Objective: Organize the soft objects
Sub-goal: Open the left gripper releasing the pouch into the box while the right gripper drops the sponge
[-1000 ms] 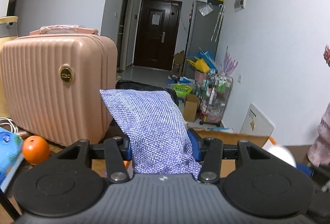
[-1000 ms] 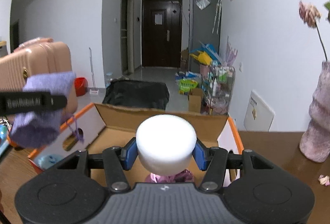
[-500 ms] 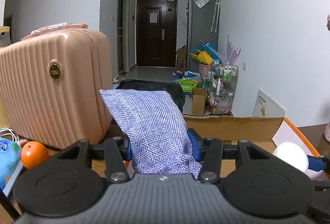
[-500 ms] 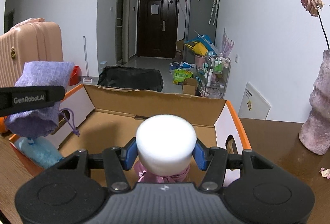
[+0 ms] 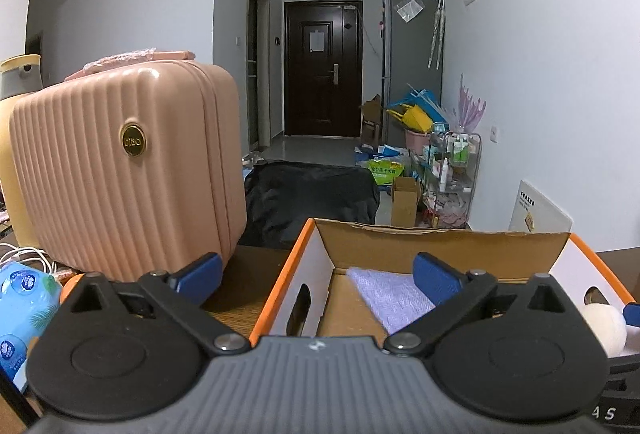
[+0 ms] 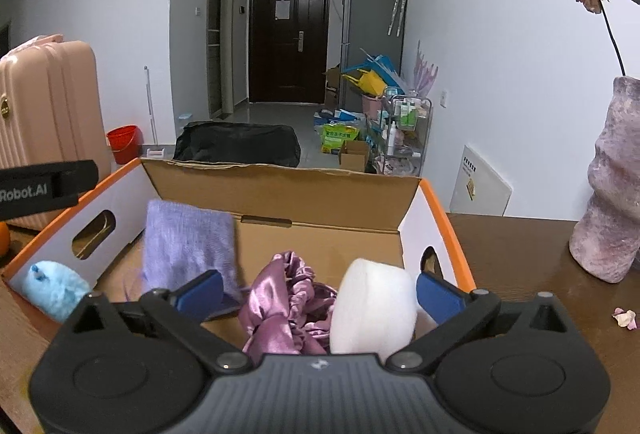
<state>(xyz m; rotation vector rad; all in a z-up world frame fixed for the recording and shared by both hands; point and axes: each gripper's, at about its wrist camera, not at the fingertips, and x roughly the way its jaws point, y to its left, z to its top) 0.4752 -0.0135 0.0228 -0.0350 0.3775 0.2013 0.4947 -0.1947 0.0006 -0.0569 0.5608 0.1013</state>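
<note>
1. We see the purple knit pouch (image 6: 188, 246) down inside the cardboard box (image 6: 280, 186), leaning at its far left corner; a second ago it was pinched in the left hand-held gripper (image 5: 316, 276), above the box's left edge.
2. The white foam puck (image 6: 372, 310) now sits tilted in the box, next to the right pad of the right hand-held gripper (image 6: 318, 294); whether it touches that pad we cannot tell. Earlier it was squeezed between both pads.
3. Both hand-held grippers are opening, jaws spread wide. The left one has nothing between its pads; the right one has the puck and a pink satin scrunchie (image 6: 288, 298) lying between its pads, neither gripped.
4. A light blue fluffy thing (image 6: 54, 290) lies at the box's near left corner.
5. The box stands on the wooden counter (image 6: 520, 254), with a pink suitcase (image 5: 128, 170) to its left and a mottled vase (image 6: 612, 194) holding a dried rose to its right.
6. Hard to read: the pouch is motion-blurred in the right view, and in the left view the gripper body covers its lower part. The puck shows only as a sliver at that view's right edge. The left gripper appears in the right view only as a black bar cut off at the frame edge.
</note>
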